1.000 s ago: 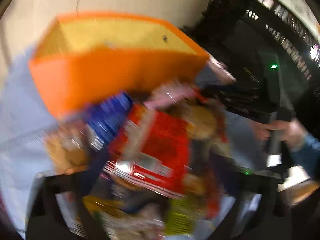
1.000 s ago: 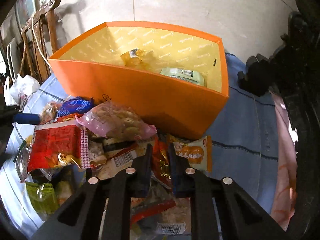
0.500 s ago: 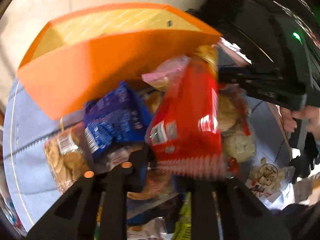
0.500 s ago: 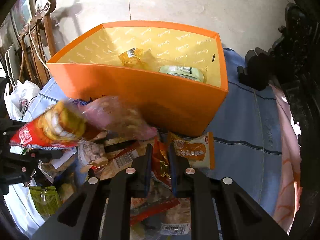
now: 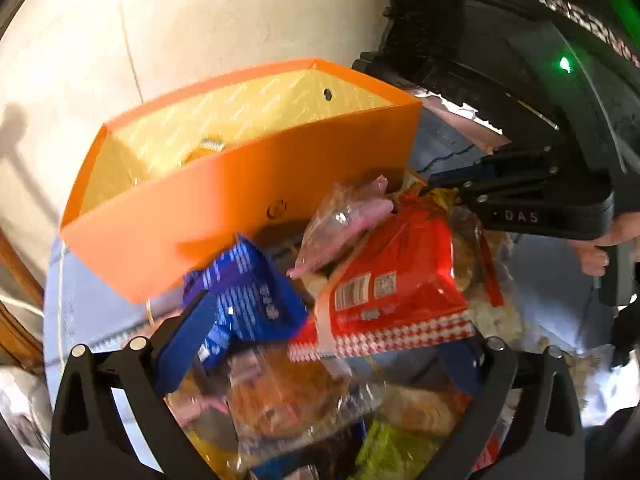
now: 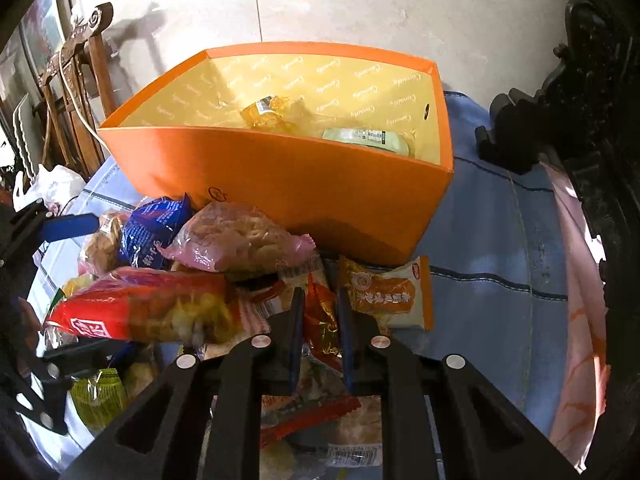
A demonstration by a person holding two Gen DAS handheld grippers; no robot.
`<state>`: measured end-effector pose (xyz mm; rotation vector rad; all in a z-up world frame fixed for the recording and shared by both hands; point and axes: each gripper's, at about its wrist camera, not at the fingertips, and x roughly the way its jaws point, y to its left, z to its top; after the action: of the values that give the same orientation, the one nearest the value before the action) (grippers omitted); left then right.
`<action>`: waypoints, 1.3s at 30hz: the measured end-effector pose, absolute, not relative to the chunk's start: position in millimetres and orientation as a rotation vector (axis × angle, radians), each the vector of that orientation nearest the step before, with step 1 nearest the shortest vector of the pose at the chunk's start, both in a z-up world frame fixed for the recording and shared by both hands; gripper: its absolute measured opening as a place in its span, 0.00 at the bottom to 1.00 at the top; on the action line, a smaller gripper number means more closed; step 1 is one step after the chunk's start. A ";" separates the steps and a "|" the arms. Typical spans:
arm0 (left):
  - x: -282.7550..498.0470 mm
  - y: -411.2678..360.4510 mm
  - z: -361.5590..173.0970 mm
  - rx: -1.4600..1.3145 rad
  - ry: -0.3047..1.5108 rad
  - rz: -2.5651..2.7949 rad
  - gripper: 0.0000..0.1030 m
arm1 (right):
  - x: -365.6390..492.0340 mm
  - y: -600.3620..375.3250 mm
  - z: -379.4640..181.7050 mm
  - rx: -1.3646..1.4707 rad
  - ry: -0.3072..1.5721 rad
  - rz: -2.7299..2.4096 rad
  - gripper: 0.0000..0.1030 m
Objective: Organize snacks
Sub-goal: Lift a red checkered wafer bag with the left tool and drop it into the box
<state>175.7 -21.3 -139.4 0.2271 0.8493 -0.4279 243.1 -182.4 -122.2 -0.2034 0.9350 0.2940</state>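
Against the orange box's (image 6: 280, 184) near wall, snacks crowd the opening left gripper (image 5: 320, 344) and the right gripper (image 6: 320, 320), which is clenched on a red packet (image 6: 322, 328).

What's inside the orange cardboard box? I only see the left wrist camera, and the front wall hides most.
Observer: Right of the crinkled yellow wrapper, a pale green flat packet lies in the orange cardboard box.
Operator: Is the right gripper holding anything?
Observer: Yes, it is shut on a red and gold foil packet.
Operator: Anything right of that?
Observer: An orange and white sealed packet lies on the blue cloth near the box's corner.
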 end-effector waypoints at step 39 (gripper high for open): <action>193.2 42.6 -7.9 -0.016 0.627 -0.194 0.24 | 215.8 -172.4 25.1 -0.097 0.569 0.354 0.12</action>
<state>193.2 42.6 -7.9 -0.0165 0.6272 -0.1943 215.8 -172.4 25.1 -0.0969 0.5691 0.3539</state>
